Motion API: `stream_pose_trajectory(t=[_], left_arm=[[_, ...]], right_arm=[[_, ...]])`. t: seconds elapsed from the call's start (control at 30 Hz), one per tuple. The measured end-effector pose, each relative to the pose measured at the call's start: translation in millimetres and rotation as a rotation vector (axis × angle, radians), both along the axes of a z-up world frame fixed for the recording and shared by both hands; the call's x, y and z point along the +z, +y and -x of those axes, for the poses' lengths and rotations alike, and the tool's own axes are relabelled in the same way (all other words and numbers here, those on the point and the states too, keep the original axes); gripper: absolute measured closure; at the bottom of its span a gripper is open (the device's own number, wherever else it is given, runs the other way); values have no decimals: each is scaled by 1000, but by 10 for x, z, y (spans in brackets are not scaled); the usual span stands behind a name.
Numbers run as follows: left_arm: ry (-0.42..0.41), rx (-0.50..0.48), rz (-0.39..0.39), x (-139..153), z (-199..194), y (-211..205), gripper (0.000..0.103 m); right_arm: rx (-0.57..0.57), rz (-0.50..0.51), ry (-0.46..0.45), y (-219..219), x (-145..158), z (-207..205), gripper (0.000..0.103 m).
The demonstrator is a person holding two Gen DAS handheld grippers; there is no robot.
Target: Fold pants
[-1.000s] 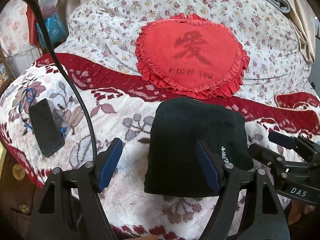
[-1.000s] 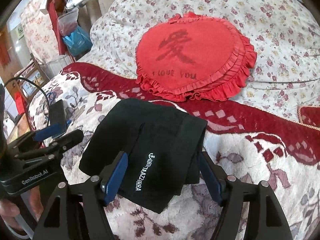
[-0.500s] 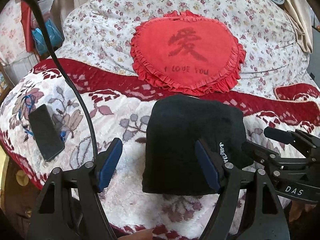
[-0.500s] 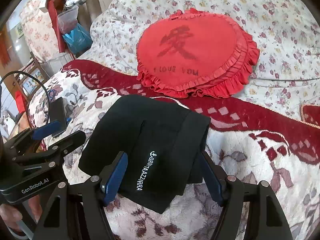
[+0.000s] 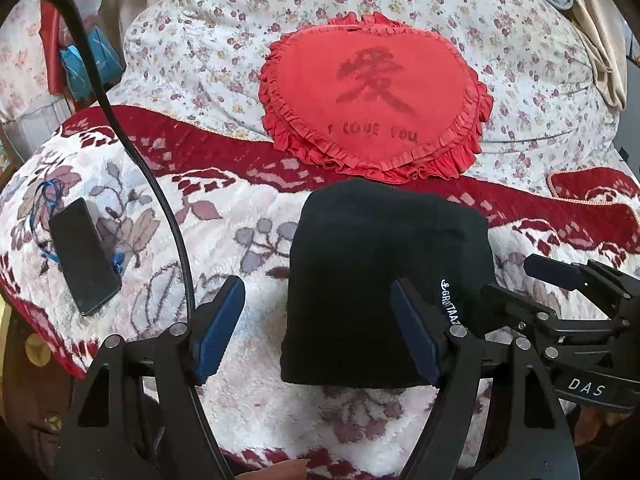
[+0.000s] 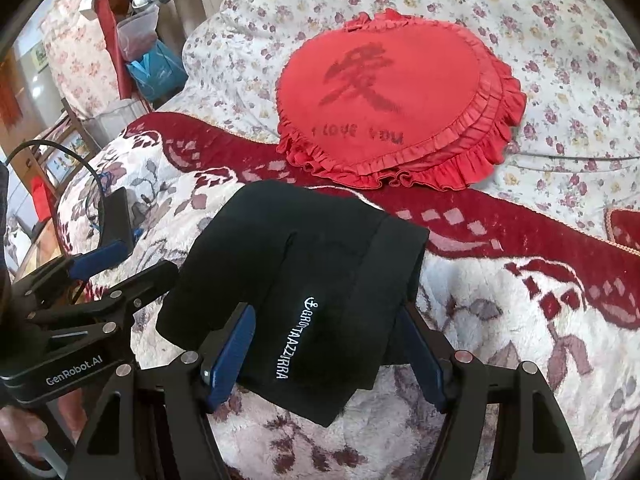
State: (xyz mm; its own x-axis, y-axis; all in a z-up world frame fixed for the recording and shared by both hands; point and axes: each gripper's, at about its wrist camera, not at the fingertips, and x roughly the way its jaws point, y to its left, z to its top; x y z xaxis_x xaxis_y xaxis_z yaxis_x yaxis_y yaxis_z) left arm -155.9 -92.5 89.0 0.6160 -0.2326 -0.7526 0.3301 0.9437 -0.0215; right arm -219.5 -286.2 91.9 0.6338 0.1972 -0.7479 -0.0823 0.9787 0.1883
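1. Nearest to me, my left gripper (image 5: pixel 318 330) stands wide apart with nothing between its blue pads; the left pad is over bare blanket and the right pad is in front of the near part of the pants.
2. My right gripper (image 6: pixel 326 350) is also spread wide, empty, its two pads flanking the near end of the pants (image 6: pixel 296 280) without visibly pinching the cloth.
3. The pants lie folded into a compact black bundle on the plush floral blanket (image 5: pixel 224 240), white lettering along one edge.
4. In the left view the right gripper shows just beside the bundle's right side.
5. Farther left on the blanket lies a black phone (image 5: pixel 84 256) beside a blue cord, well apart from the pants.
6. Beyond the bundle, a red heart-shaped cushion (image 5: pixel 374 96) with a ruffled rim rests against a flowered quilt (image 5: pixel 200 40).
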Motion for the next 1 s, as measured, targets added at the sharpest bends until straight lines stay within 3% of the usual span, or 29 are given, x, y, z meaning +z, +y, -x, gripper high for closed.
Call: stream_pose_trajectory(t=[1.0], left_arm=[[27,-13,1,-85,-31,-3,27]], right_arm=[[3,-1,35,20,-95,-61,32]])
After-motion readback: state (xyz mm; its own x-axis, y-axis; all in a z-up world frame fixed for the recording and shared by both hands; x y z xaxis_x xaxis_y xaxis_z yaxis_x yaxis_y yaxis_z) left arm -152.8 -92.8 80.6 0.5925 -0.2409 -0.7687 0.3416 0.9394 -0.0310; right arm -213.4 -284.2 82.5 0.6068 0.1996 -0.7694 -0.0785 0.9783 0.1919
